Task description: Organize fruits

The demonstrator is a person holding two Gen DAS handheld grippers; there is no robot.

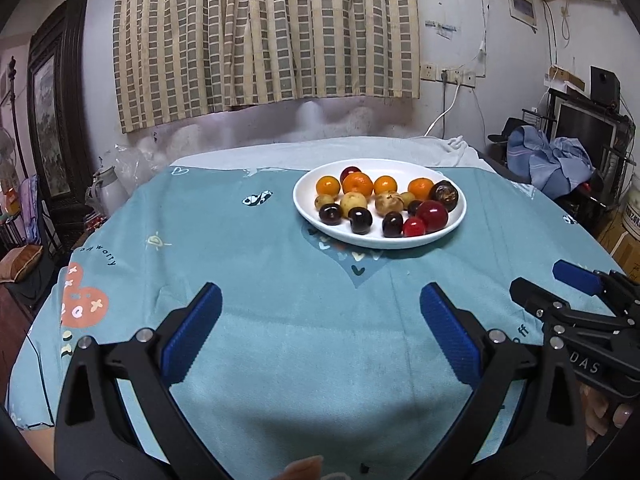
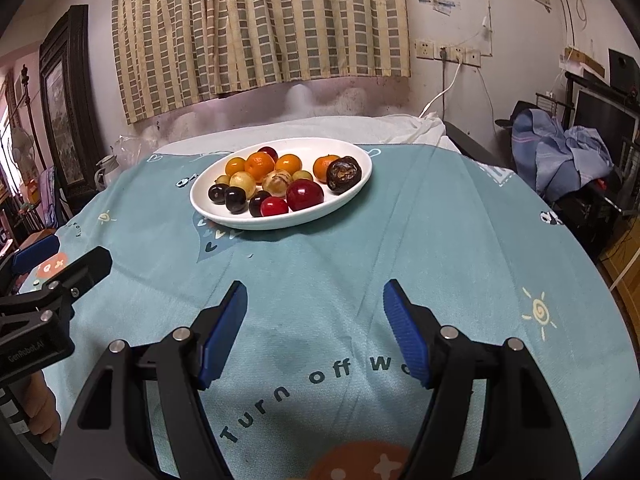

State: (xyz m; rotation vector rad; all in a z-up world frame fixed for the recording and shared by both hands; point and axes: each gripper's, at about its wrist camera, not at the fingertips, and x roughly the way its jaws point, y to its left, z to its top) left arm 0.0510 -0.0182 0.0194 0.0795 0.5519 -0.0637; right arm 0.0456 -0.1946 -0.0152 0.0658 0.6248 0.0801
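The fruits sit together on a white plate [image 1: 460,216] toward the far edge of the tabletop [image 1: 280,300], which is covered by a teal cloth [image 2: 460,240]. On the plate they already lie in loose groups: oranges [image 1: 357,183] at the back, pale yellow fruits [image 1: 353,201] in the middle, dark cherries [image 1: 360,219] along the near rim, a red fruit [image 1: 432,216] and a wrinkled dark fruit [image 1: 444,195] at the right end, so the sorting looks largely done or not yet disturbed. The left tool [image 1: 320,320] hovers over the near part of the tabletop with its jaws wide and nothing between them. The right tool [image 2: 314,320] hangs beside it, jaws also apart and empty. Both point down at the plate, well short of it, a likely ready stance before either reaches for a fruit.
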